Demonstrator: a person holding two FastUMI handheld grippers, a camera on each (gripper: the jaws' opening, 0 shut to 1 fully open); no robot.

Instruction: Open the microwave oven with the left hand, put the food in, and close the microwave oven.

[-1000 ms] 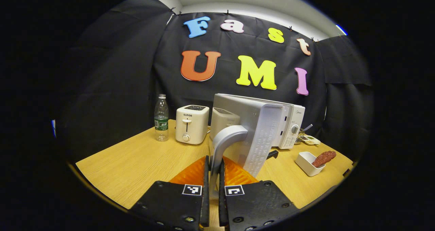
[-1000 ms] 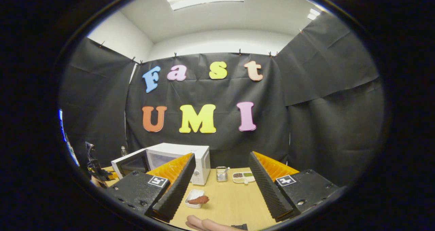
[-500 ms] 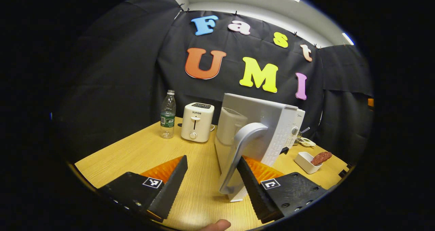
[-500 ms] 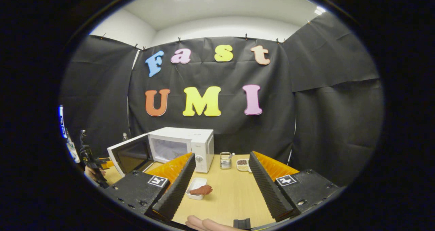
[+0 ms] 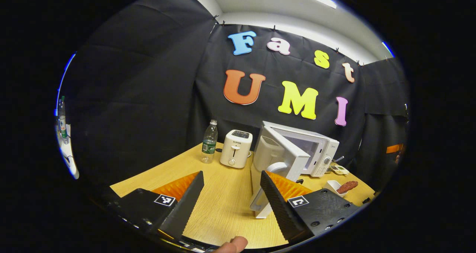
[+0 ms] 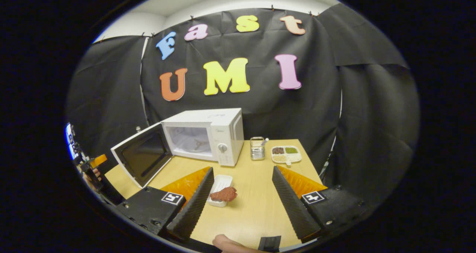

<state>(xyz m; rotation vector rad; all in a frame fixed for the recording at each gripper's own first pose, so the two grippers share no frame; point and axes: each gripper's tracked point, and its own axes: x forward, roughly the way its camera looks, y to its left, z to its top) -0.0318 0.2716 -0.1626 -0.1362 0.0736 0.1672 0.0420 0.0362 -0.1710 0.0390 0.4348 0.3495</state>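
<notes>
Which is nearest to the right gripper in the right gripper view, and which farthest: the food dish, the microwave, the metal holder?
1. Food dish, beside the right gripper's left finger.
2. Microwave, farther back, left.
3. Metal holder, back centre; close to the microwave, hardly farther.

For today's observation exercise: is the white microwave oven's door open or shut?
Open. The white microwave oven's door is swung wide to the left, and the oven's pale, empty cavity shows behind it.
</notes>
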